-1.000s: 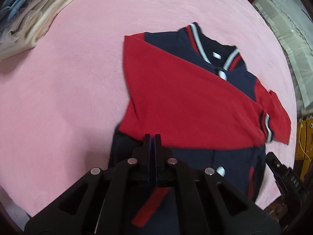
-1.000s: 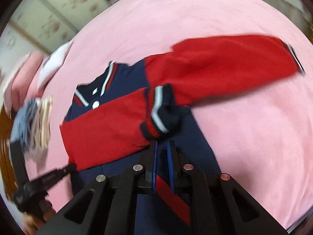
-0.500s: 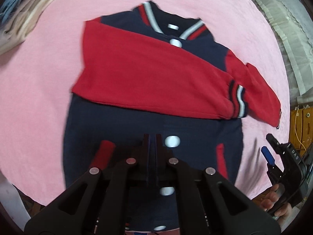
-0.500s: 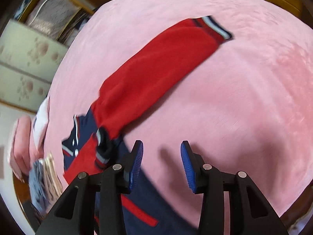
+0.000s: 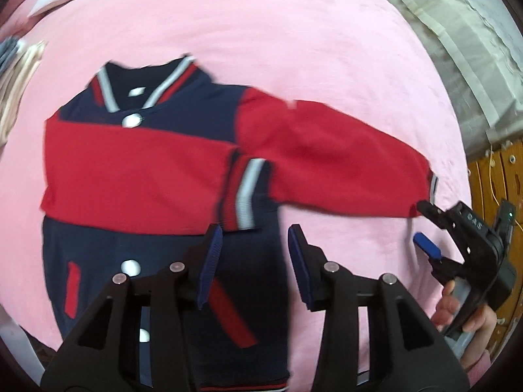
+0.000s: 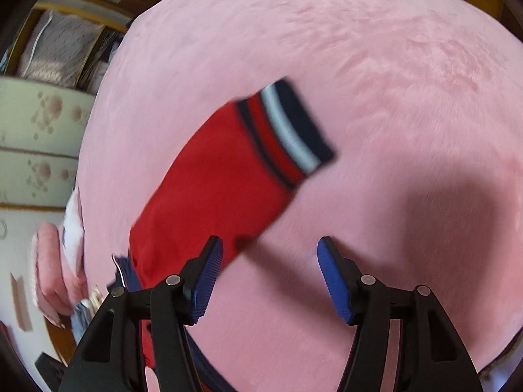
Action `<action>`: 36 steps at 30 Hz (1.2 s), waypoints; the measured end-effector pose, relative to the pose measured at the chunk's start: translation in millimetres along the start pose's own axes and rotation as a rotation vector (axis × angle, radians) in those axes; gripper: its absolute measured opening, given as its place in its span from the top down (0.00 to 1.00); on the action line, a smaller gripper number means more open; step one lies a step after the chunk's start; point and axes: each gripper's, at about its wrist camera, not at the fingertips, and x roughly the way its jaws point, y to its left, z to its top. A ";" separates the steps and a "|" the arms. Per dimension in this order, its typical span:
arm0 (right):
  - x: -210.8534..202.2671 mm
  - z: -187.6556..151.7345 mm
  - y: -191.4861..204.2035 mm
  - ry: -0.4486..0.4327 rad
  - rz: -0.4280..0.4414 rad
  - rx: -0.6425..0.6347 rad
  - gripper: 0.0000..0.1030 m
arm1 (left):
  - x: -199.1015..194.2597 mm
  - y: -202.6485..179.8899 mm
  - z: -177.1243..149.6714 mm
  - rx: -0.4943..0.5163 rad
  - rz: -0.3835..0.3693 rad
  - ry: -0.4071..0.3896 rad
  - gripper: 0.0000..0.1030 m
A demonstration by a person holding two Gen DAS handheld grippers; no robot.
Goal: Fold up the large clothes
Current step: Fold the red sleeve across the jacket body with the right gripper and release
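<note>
A navy and red varsity jacket (image 5: 137, 176) lies front up on the pink blanket (image 5: 294, 32). One red sleeve is folded across the chest, its striped cuff (image 5: 243, 192) near the right side. The other red sleeve (image 5: 330, 163) stretches out to the right. My left gripper (image 5: 255, 254) is open and empty above the jacket's lower right part. My right gripper (image 6: 269, 274) is open and empty over the blanket beside the outstretched sleeve (image 6: 212, 192), below its striped cuff (image 6: 287, 130). It also shows in the left wrist view (image 5: 425, 228), at the sleeve's cuff end.
A stack of folded clothes (image 5: 16, 75) lies at the blanket's far left. White bedding (image 5: 457, 39) and a wooden frame (image 5: 497, 179) stand to the right. A pink cushion (image 6: 49, 271) and a floral headboard (image 6: 39, 137) are at the left in the right wrist view.
Both grippers have opened: the left let go of the jacket's hem, the right let go of the folded sleeve. The right gripper moved out to the other sleeve's cuff.
</note>
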 end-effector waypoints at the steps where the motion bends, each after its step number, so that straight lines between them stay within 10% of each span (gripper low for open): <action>1: 0.9 7.3 -3.1 -0.006 0.013 0.015 0.41 | 1.5 -9.3 2.8 0.009 -0.004 0.002 0.63; 8: 16.9 45.7 -13.9 -0.025 0.098 0.082 0.56 | 5.7 -43.1 12.3 0.053 -0.014 0.004 0.62; 12: 17.0 61.4 -5.2 -0.052 0.147 0.050 0.90 | 3.8 -36.4 8.5 0.062 0.012 -0.001 0.62; 24: -40.1 28.6 146.0 -0.361 0.146 -0.299 0.90 | -14.2 72.6 2.2 -0.080 0.006 -0.020 0.62; 36: -32.5 -106.9 334.9 -0.460 0.206 -0.646 0.90 | -68.0 225.0 -19.4 -0.084 0.024 -0.070 0.62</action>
